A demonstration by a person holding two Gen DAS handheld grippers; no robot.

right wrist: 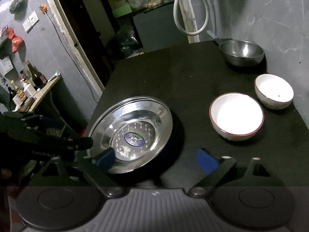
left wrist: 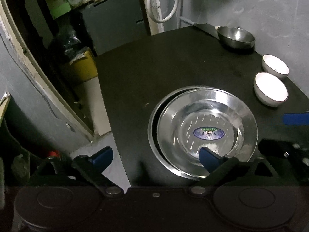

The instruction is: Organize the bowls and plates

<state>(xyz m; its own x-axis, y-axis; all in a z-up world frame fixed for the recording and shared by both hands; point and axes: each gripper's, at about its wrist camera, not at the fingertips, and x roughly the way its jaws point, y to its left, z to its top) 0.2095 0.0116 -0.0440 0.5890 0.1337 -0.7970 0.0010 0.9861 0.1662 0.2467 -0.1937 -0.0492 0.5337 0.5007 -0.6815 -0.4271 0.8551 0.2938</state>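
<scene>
Where the dark table (left wrist: 173, 61) nears its front edge, two steel plates sit stacked, the upper plate (left wrist: 207, 133) shifted a little to one side so that a crescent of the lower plate (left wrist: 154, 127) shows along its rim. An oval sticker (left wrist: 208, 133) marks the middle of the upper plate.

Over this stack the left gripper (left wrist: 156, 155) stands with its jaws spread wide and nothing between them — one blue pad hangs over the plate's near rim, the other lies off the table's edge above the floor. Whether the pad over the plate touches the metal cannot be told. The right gripper (right wrist: 156, 157) is spread wide too and holds nothing; one blue pad sits at the near rim of the plates, the other over bare table beside them. In the right wrist view the left gripper's black frame shows at the left, close by the plates.

Farther back and to the right stand two white bowls, the nearer bowl (right wrist: 236, 116) with a red rim and the farther bowl (right wrist: 274, 91) just beyond it, apart from one another. A steel bowl (right wrist: 241, 52) rests at the far corner near the grey wall (right wrist: 280, 19), well apart from the plates. A white hose (right wrist: 191, 9) loops down the wall behind it.
</scene>
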